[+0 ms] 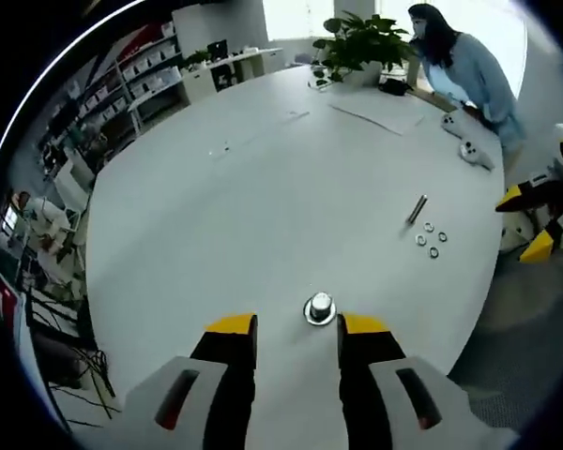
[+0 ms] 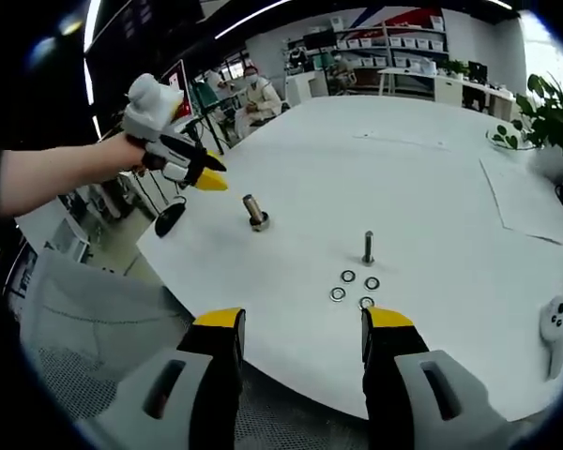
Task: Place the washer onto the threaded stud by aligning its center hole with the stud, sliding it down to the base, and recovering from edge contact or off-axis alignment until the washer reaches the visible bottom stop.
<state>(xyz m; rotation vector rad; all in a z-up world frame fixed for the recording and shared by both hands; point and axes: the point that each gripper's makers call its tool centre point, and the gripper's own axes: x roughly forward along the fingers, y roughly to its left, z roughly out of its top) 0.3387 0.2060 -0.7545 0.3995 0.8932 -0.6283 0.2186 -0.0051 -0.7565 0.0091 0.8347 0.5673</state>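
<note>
In the left gripper view, the left gripper (image 1: 297, 330) hovers over a large round white table (image 1: 263, 187) with its yellow-tipped jaws apart and nothing between them. Just ahead of the jaw tips, a short stud with a wide metal base (image 1: 320, 308) stands upright on the table, close to the right jaw but not touching it. Farther off on the right side of the table lie 4 washers (image 1: 431, 239) in a small cluster, flat and untouched, with a second stud (image 1: 418, 208) just beyond them. A potted plant (image 1: 361, 42) sits at the far edge, a sheet of paper (image 1: 380, 114) lies near it, and a person in a pale blue top (image 1: 469, 70) leans at the table beside it. In the right gripper view, the right gripper (image 2: 302, 328) hangs at the near edge of the table (image 2: 432, 159), jaws apart and empty. The 4 washers (image 2: 355, 289) lie just ahead of its tips, and the second stud (image 2: 368, 247) stands upright just behind them. To the left, the stud with the wide base (image 2: 254, 213) stands apart from the washers, and the left gripper (image 2: 213, 179), held in a hand (image 2: 122, 150), points toward it from the table's edge; whether its jaws are parted cannot be told from this side.
</note>
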